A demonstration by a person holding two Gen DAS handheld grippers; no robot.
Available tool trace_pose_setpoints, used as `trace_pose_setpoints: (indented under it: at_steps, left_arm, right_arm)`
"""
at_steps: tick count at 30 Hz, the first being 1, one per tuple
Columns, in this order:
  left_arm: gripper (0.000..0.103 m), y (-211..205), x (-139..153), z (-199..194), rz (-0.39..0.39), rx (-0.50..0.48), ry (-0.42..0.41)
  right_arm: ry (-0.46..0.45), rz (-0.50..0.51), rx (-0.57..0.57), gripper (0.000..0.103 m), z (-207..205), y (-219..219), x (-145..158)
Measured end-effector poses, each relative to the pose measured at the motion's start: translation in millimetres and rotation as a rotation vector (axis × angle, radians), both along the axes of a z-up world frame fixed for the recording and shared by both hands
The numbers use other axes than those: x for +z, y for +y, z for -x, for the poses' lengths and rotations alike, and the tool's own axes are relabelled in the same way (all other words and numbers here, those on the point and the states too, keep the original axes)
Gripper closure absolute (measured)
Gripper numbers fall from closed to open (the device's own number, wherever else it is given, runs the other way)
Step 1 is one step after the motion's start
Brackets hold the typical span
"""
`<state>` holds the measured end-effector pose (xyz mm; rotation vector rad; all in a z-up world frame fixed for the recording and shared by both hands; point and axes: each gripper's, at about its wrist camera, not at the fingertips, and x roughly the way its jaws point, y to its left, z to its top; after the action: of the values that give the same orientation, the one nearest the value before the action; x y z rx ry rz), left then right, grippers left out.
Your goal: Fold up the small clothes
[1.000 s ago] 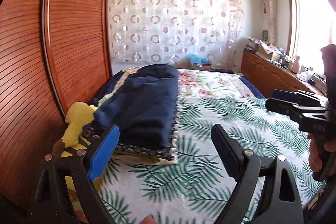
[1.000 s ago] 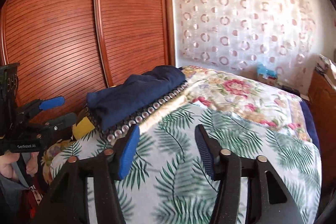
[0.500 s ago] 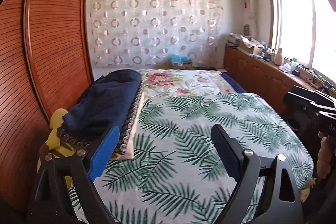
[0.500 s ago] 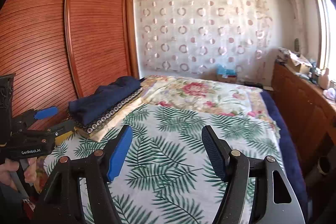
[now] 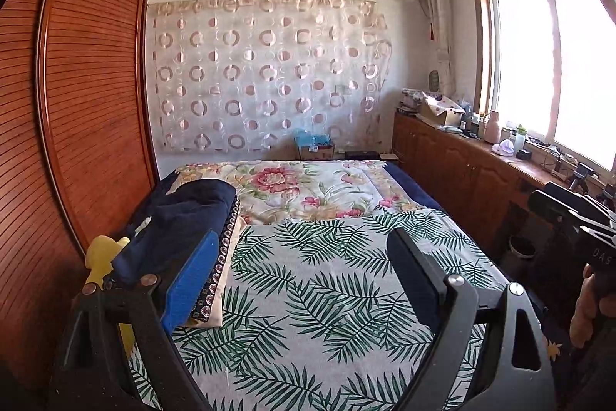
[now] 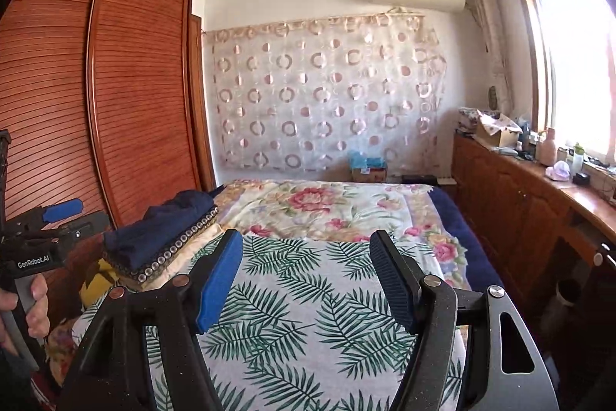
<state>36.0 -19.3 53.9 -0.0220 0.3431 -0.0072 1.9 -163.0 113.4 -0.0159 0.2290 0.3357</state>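
A folded stack topped by a navy garment (image 5: pixel 184 218) (image 6: pixel 161 230) lies on the left side of the bed, over a cloth with a ringed trim. The bed's palm-leaf sheet (image 5: pixel 327 295) (image 6: pixel 308 314) is bare in front of both grippers. My left gripper (image 5: pixel 304 245) hangs open above the sheet with nothing between its fingers, its blue pad (image 5: pixel 192 276) in front of the stack's near end. My right gripper (image 6: pixel 307 245) is also open and holds nothing. Each gripper shows at the edge of the other's view, held by a hand (image 5: pixel 589 307) (image 6: pixel 34 307).
A slatted wooden wardrobe (image 5: pixel 77 122) runs along the bed's left side. A low wooden cabinet (image 5: pixel 462 172) with bottles and boxes stands under the window on the right. A floral quilt (image 5: pixel 308 187) covers the far half of the bed, and something yellow (image 5: pixel 102 249) lies beside the stack.
Both grippers have pulled back and risen, so the stack looks smaller and more of the room shows. The right jaws stand a little wider than a second ago.
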Motion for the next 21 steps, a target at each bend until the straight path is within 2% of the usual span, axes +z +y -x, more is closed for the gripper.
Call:
trace_pose_setpoints:
  at_steps: [9, 21]
  left_arm:
    - [0.013, -4, -2, 2, -0.004, 0.001, -0.001]
    - [0.013, -5, -2, 4, -0.008, 0.011, -0.005]
  right_arm:
    - [0.001, -0.001, -0.013, 0.033, 3, 7, -21]
    - [0.01, -0.004, -0.014, 0.033, -3, -1, -17]
